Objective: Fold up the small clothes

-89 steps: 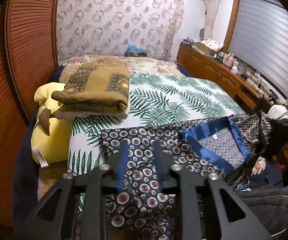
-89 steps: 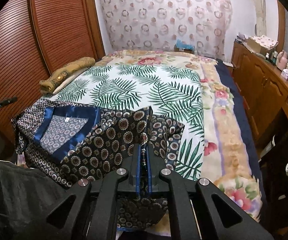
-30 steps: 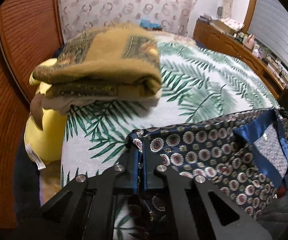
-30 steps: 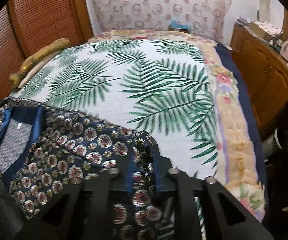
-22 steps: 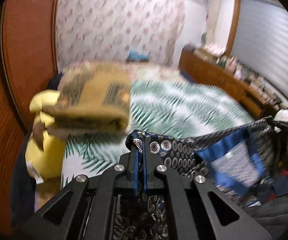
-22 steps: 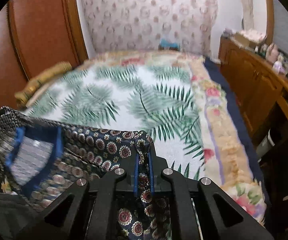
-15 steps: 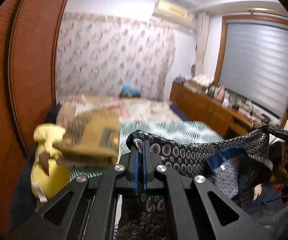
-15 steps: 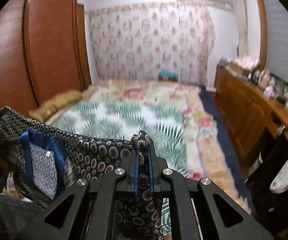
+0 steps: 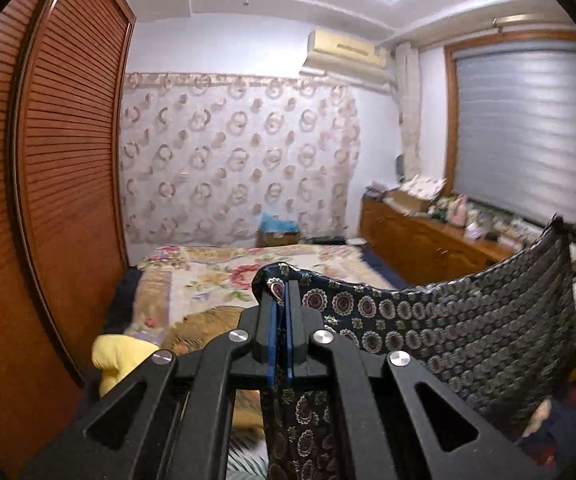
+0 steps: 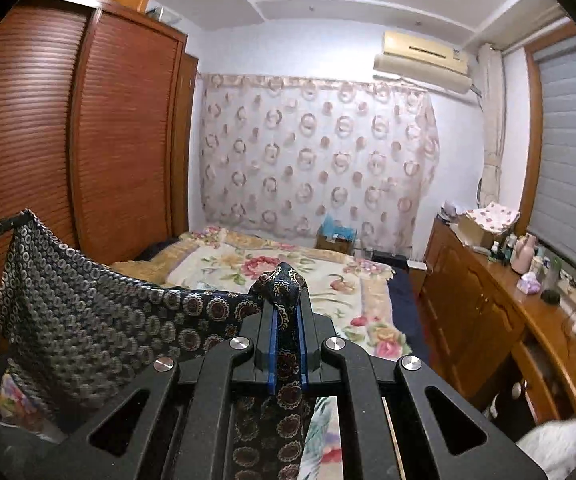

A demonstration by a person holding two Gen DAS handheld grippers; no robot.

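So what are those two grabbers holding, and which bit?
One dark patterned garment, stretched between them: left gripper and right gripper each pinch a top corner.

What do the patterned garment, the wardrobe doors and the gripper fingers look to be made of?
Garment: thin woven fabric, possibly satin or silk-like; it sags softly between the two grips and its medallion print has a slight sheen. Wardrobe doors: reddish-brown wood or wood veneer, slatted, semi-gloss. Gripper fingers: matte black rigid plastic or metal, cannot tell which, with blue pads and silver screws.

Open air above the bed (image 10: 288,268); wardrobe (image 9: 47,184) and dresser (image 10: 484,312) flank it
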